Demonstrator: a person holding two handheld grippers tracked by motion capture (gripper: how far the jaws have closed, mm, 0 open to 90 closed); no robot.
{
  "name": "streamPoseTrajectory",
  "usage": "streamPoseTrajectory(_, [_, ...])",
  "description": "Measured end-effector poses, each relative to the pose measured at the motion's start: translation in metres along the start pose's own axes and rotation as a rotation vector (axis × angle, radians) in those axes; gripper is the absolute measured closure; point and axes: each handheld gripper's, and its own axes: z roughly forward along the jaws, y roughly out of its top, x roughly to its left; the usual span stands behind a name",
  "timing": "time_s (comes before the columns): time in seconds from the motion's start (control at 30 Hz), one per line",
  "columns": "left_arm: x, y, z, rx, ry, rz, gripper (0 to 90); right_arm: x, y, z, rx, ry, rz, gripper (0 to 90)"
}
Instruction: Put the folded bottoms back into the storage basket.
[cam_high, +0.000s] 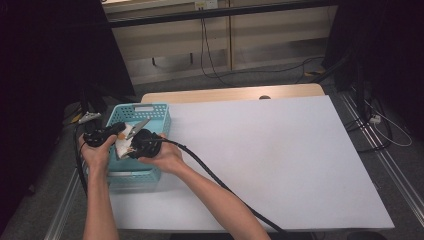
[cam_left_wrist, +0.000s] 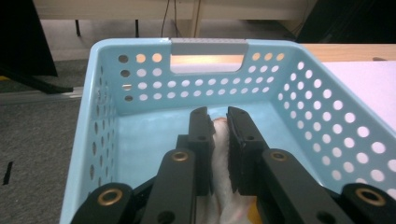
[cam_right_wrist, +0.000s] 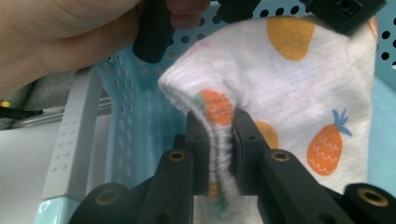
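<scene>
A white printed cloth (cam_right_wrist: 289, 79) with orange pineapples and yellow spots, ribbed along one edge like a sock, hangs over the light blue perforated basket (cam_high: 145, 107). My right gripper (cam_right_wrist: 219, 119) is shut on its ribbed edge. My left gripper (cam_left_wrist: 219, 116) is shut on another part of the cloth (cam_left_wrist: 220, 154), its jaws pointing into the basket (cam_left_wrist: 208, 46). In the high view the left gripper (cam_high: 120, 129) and right gripper (cam_high: 131, 148) meet close together above the basket's middle, with the cloth (cam_high: 124, 141) between them. The left gripper's jaws (cam_right_wrist: 345, 11) show at the top of the right gripper view.
The basket stands at the left edge of a white table top (cam_high: 270, 150). Its bare floor (cam_left_wrist: 149, 140) shows below the jaws. A grey handle (cam_right_wrist: 77, 126) rims the basket's end. Cables (cam_high: 210, 60) and dark stands sit on the floor beyond.
</scene>
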Motion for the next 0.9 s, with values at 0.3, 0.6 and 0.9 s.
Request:
streamPoseTrajectory(0.3, [0.001,-0.002,-0.001,-0.023,0.021,0.019,69.4,0.0,0.001,0.001,-0.006,-0.002,0.002,64.4])
streamPoseTrajectory(0.6, [0.001,0.003,-0.006,-0.041,0.084,0.029,29.2,0.0,0.002,-0.002,-0.027,0.01,0.024,48.3])
streamPoseTrajectory(0.9, [-0.006,0.011,-0.016,-0.067,0.094,0.064,15.4,-0.001,0.003,-0.006,-0.046,-0.006,0.036,36.8])
